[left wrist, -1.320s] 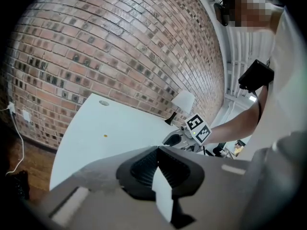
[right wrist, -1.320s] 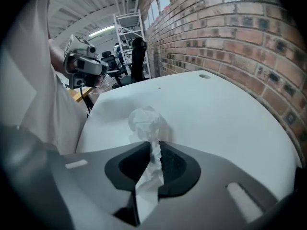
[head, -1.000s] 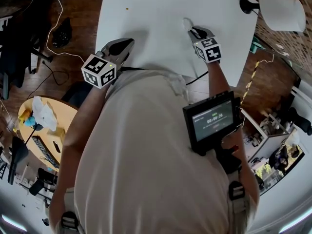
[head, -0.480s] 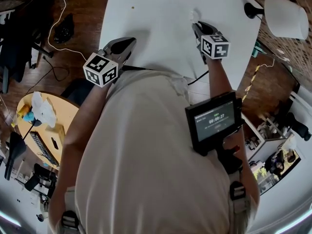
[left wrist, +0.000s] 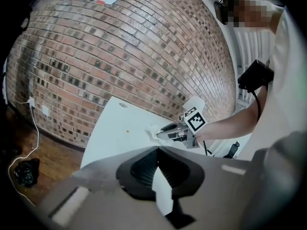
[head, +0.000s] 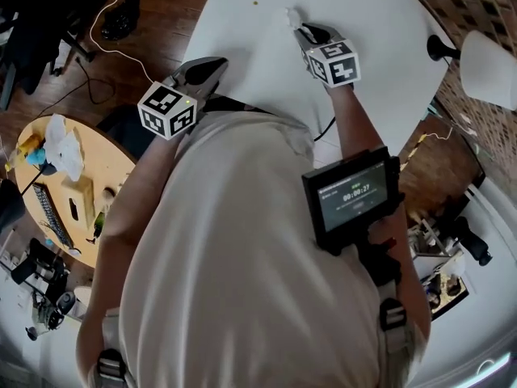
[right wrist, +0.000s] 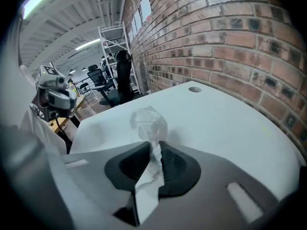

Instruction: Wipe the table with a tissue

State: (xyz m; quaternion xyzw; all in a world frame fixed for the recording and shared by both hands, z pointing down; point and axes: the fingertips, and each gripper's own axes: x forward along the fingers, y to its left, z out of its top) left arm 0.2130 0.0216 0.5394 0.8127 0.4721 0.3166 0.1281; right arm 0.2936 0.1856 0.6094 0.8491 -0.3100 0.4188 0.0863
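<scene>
The counter [head: 258,14] is plain white, and so is the crumpled tissue [right wrist: 147,122]. The fingers [right wrist: 180,169] of the right gripper [right wrist: 153,147] are black and its body grey, and the cube [head: 333,63] on it, like the one on the left gripper [head: 216,65], bears black-and-white square markers. The wall [left wrist: 120,47] is red-brown brick with pale joints, the floor [head: 170,23] dark brown wood, the person's shirt [head: 234,265] pale beige.
</scene>
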